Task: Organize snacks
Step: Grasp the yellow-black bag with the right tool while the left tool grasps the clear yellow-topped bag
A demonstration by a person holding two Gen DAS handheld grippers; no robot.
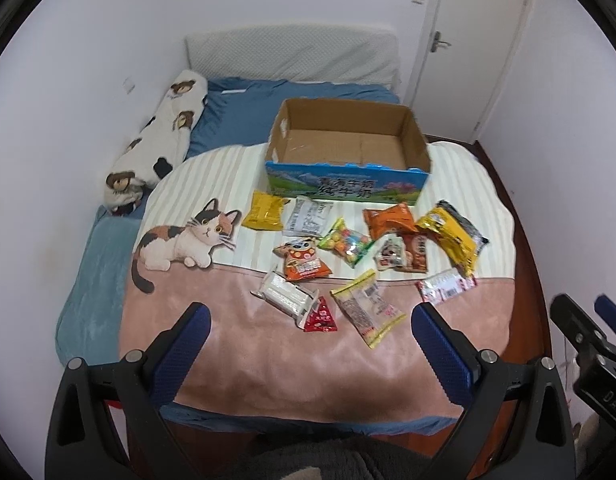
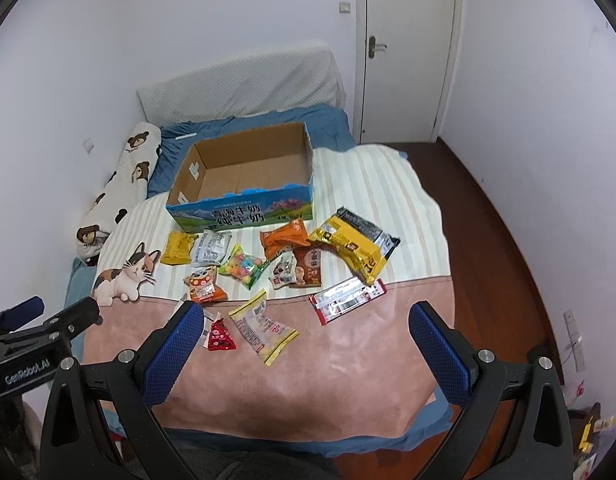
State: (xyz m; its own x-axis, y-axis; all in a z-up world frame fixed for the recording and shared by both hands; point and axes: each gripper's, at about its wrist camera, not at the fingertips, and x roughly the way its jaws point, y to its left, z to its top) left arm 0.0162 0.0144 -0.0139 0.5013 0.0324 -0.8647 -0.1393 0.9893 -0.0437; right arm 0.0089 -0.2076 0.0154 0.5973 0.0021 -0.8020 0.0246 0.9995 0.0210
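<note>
both hand-held grippers, left [image 1: 308, 320] & right [image 2: 304, 320], gaped wide, empty. best grabbed nearest packet [image 2: 263, 326] by edge, dropped into box [image 2: 244, 172].

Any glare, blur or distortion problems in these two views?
Left wrist view: strong fisheye bending of the door, dark corner vignetting, soft even light, mild glare on the yellow foil packet. Right wrist view: same curvature and vignetting; snacks reasonably sharp, box print readable.
</note>
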